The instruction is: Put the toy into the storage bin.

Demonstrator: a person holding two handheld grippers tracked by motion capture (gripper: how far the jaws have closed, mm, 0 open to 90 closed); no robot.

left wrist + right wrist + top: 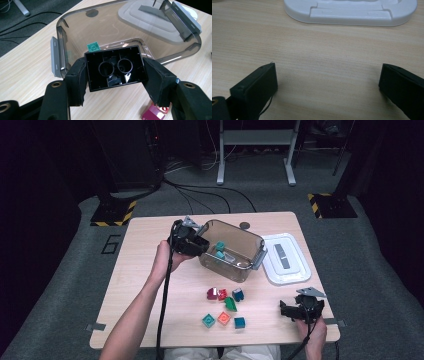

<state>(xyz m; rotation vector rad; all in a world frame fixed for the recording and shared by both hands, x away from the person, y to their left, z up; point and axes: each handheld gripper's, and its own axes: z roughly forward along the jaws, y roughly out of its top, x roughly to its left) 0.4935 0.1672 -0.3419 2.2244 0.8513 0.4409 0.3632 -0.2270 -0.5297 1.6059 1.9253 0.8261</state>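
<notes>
Your left gripper (pixel 115 75) clamps one black block (pixel 113 67) over the tub (pixel 231 250), which holds two teal blocks (pixel 220 249). Six blocks (pixel 225 306) lie on the table (pixel 150 285). Your right gripper (pixel 328 87) rests with jaws apart.

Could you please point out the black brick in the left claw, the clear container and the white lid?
black brick (pixel 113 67), left gripper view, its hollow underside.
clear container (pixel 250 241), high view, its right-hand wall.
white lid (pixel 295 272), high view, its flat top near the front rim.

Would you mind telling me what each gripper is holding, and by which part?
The left gripper clamps a black brick by its two short ends; the right gripper holds nothing.
</notes>
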